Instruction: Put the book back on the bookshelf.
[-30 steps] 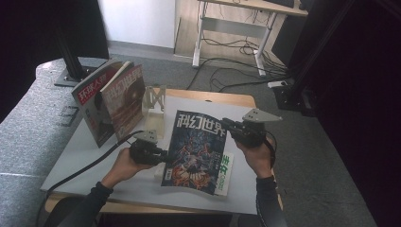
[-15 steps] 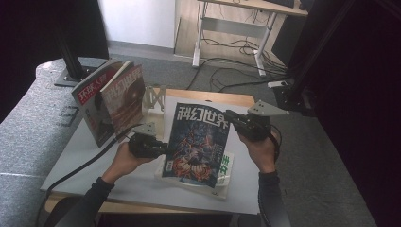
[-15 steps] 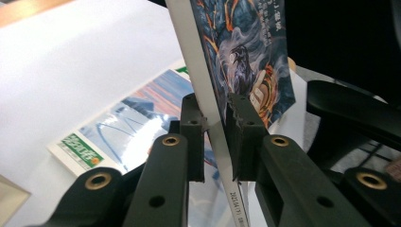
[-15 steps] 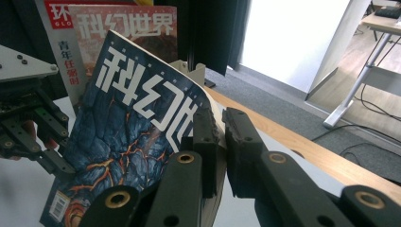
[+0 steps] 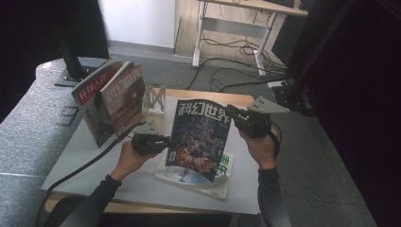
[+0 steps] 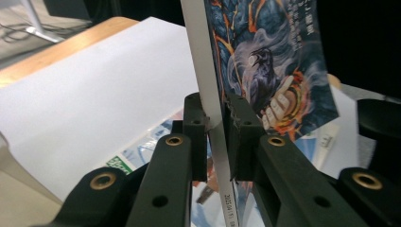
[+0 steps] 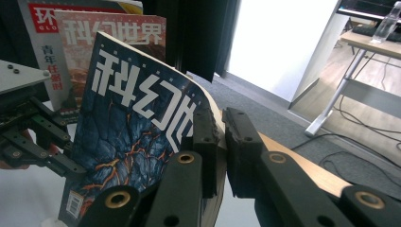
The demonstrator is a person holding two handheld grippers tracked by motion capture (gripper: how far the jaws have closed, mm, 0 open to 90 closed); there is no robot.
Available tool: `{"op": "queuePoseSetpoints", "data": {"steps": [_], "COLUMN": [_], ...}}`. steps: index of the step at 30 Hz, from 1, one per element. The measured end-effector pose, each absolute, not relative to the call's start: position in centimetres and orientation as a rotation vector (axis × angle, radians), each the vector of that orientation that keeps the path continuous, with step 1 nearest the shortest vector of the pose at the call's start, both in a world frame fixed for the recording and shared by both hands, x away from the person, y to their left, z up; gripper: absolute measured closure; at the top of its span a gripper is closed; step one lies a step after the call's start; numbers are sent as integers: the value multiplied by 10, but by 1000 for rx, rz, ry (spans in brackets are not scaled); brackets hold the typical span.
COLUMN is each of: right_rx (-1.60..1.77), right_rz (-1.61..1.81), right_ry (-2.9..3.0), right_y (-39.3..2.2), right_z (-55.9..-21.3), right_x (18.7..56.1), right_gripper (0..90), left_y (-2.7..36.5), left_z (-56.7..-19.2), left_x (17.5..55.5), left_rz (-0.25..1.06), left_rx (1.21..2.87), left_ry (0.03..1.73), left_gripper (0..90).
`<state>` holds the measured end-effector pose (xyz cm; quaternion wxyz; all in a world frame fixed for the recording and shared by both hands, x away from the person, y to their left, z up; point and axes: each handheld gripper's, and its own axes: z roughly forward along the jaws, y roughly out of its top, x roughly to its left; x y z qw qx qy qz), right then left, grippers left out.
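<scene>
Raising the magazine point(image 5: 201, 139) upright.
Both my grippers, left point(image 5: 163, 142) and right point(image 5: 232, 115), pinch its edges; I should lift evenly, avoiding bending.

Blue-cover magazine point(image 5: 199, 139) held upright mid-tabletop point(image 5: 85, 161), left gripper point(image 5: 163, 141) on one edge, right gripper point(image 5: 232, 117) on the other; two magazines point(image 5: 113, 101) stand by the far left corner.

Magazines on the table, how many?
4: one held upright between left gripper and right gripper; one flat beneath it; two standing at left, red-titled and brown-covered. More may be hidden.
</scene>
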<state>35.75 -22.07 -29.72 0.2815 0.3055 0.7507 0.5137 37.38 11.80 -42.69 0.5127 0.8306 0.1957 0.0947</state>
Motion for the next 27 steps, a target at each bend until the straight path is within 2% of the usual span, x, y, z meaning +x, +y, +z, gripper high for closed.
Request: {"op": "queuePoseSetpoints", "data": {"steps": [20, 27], "right_rx": [806, 813], "right_rz": [1358, 1346], "right_ry": [2024, 2027], "right_y": [-212, -209], "right_z": [-304, -310], "right_x": [364, 367], "right_gripper": [822, 821], "left_y": [120, 127], "left_z": [-445, -448], "left_x": [372, 372], "left_rz": [419, 417], "left_rx": [1975, 1986], "left_ry": [437, 445], "left_gripper": [801, 821]}}
